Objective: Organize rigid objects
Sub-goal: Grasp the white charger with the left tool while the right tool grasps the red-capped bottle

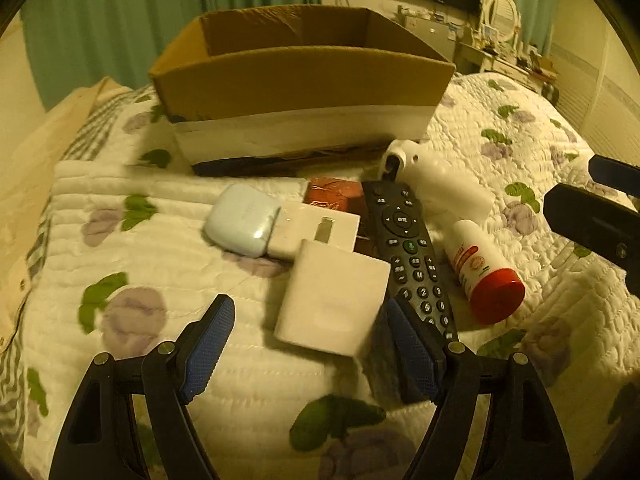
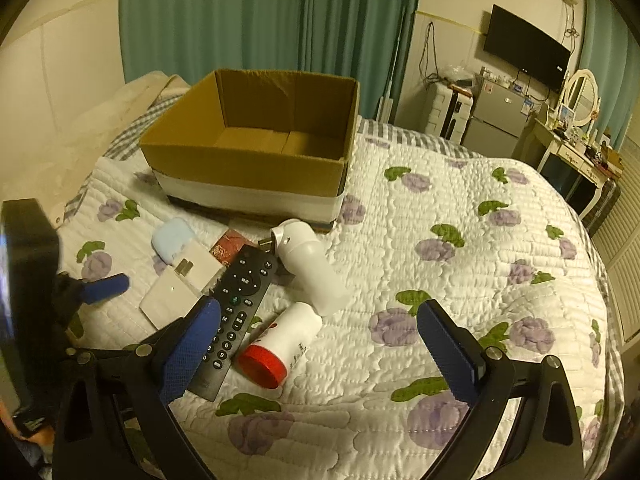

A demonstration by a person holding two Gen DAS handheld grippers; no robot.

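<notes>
On the white quilted bed cover [image 2: 400, 240] printed with purple flowers, an open brown cardboard box [image 2: 256, 160] with a white band round its base stands behind a cluster of small things: a pale blue rounded case [image 1: 242, 224], two flat white rectangular boxes [image 1: 334, 300], a black remote control [image 1: 408, 248], a white spray bottle [image 2: 312, 268] and a white bottle with a red cap [image 2: 276, 344] lying on its side. The left claw [image 1: 308, 344] hangs with its blue-padded jaws spread wide around the near end of the closer white box and the remote, holding nothing. The right claw [image 2: 320, 344] is likewise wide open and empty, its left pad in front of the remote and the red-capped bottle between its jaws.
</notes>
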